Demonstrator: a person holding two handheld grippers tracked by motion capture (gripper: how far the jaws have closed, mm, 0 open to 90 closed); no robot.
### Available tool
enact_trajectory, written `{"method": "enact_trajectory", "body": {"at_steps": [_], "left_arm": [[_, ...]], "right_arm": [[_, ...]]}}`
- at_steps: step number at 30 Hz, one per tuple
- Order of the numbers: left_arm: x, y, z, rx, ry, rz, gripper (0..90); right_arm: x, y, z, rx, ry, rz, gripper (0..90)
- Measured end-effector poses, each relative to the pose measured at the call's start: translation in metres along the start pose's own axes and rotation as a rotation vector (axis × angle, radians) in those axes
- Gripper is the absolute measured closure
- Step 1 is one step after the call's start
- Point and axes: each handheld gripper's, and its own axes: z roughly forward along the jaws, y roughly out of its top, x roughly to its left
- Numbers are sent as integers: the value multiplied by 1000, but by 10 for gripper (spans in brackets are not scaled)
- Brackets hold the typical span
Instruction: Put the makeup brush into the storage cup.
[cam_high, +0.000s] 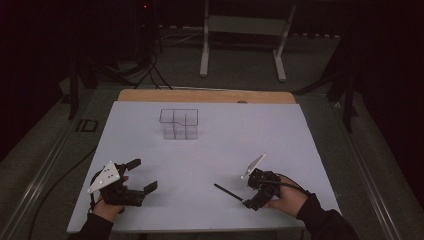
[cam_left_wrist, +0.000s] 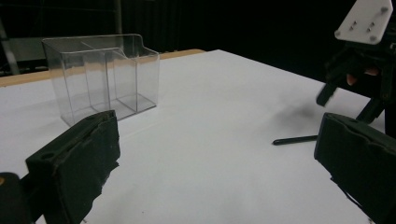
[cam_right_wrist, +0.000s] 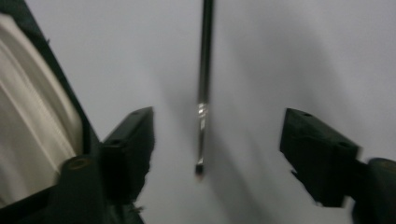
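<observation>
I see a thin black pen (cam_high: 228, 192) lying flat on the white sheet and a clear compartmented box (cam_high: 179, 123) standing upright, well apart.

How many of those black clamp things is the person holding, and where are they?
2. The left gripper is at the near left of the white table, jaws wide apart and empty. The right gripper is at the near right, open around a thin black pen lying flat.

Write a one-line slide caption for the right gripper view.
Open right tongs straddle a thin black pen lying on the white table.
</observation>
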Motion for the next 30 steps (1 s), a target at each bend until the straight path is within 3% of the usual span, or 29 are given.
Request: {"method": "enact_trajectory", "body": {"at_steps": [3, 13, 30], "left_arm": [[0, 0, 0, 3, 2, -2, 15], [0, 0, -1, 0, 22, 4, 15], [0, -1, -1, 3, 21, -4, 15]], "right_arm": [[5, 3, 3, 37, 9, -9, 408], [12, 9, 9, 103, -32, -32, 660], [21, 12, 31, 228, -112, -76, 822]]}}
